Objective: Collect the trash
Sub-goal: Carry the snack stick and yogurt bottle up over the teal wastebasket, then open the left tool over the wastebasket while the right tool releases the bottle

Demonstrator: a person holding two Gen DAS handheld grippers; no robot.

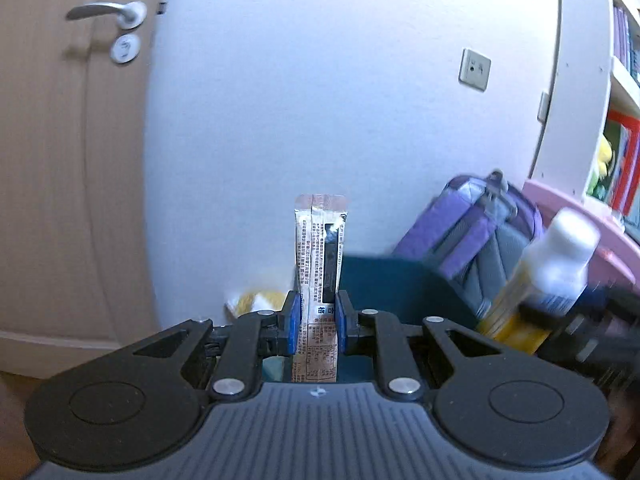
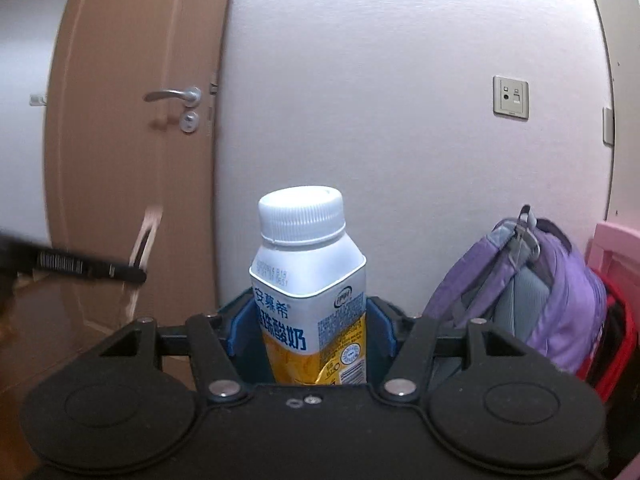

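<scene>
Left hand-held gripper [image 1: 317, 320] pinches a sachet [image 1: 320, 256]; right hand-held gripper [image 2: 306, 332] clamps a yogurt bottle [image 2: 308, 280]. Both pieces look collected, so next comes carrying them over a bin and releasing.

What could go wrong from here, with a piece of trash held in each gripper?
1. The left gripper pinches the thin sachet only near its lower part; the tall free end could flop or slip out.
2. The right gripper holds the yogurt bottle low on its body, so it might tip.
3. In the left wrist view the bottle sits close beside the left gripper; the two could bump.
</scene>
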